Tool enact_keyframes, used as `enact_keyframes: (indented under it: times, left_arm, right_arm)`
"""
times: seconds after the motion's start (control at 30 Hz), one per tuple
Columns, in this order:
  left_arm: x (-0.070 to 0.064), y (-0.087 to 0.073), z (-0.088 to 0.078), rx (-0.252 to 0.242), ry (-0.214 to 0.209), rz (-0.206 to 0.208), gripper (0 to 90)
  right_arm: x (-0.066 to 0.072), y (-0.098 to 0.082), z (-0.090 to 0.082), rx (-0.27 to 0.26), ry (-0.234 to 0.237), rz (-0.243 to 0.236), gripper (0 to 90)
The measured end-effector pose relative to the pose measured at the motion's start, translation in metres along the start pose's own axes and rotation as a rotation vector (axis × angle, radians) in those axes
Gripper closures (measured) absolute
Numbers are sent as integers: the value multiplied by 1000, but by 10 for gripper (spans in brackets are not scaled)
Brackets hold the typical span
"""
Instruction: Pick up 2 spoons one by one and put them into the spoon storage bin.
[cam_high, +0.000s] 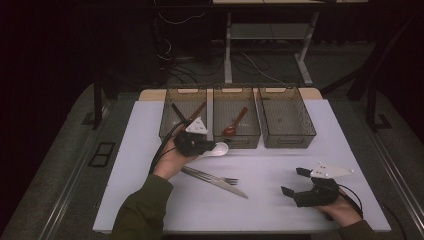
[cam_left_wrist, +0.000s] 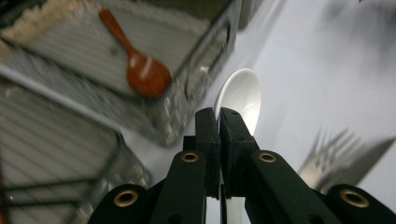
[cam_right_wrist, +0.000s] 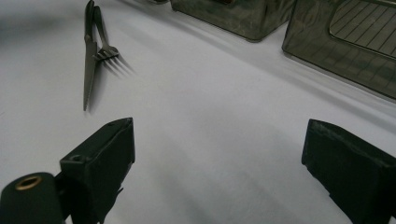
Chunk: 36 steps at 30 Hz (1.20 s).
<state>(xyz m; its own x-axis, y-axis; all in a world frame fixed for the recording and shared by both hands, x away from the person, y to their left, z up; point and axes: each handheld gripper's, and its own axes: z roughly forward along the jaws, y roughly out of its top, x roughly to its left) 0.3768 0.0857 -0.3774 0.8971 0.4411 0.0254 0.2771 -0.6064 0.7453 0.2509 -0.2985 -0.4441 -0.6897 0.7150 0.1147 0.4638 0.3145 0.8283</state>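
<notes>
My left gripper (cam_high: 204, 147) is shut on the handle of a white spoon (cam_high: 218, 149), held just above the table in front of the middle bin (cam_high: 236, 139). In the left gripper view the jaws (cam_left_wrist: 219, 115) pinch the handle, and the spoon's white bowl (cam_left_wrist: 240, 95) sticks out beyond them. A red-brown spoon (cam_high: 234, 124) (cam_left_wrist: 144, 72) lies in the middle bin. My right gripper (cam_high: 294, 181) (cam_right_wrist: 219, 135) rests open at the table's front right with nothing between its jaws.
A fork (cam_high: 212, 176) (cam_right_wrist: 105, 46) and a knife (cam_high: 222, 184) (cam_right_wrist: 88, 70) lie side by side on the white table (cam_high: 280, 160). The left bin (cam_high: 170, 125) holds dark utensils. The right bin (cam_high: 286, 141) has nothing in it.
</notes>
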Motion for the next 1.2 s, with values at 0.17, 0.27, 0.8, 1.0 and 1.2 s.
enact_keyframes:
  times: [0.17,0.27,0.8,1.0,1.2]
  left_arm:
    - [8,29,4,-20,4,24,861]
    - [13,46,9,-25,4,35,862]
    - [39,87,72,-4,8,9,861]
    - [36,84,89,37,0,14,861]
    - [34,80,98,86,-35,-13,858]
  right_arm:
    - [0,0,0,-4,2,-2,90]
    - [0,1,-1,-6,4,0,90]
    - [0,1,-3,-23,14,4,90]
    - [0,1,-4,-26,11,3,90]
    - [0,1,-5,-25,12,3,91]
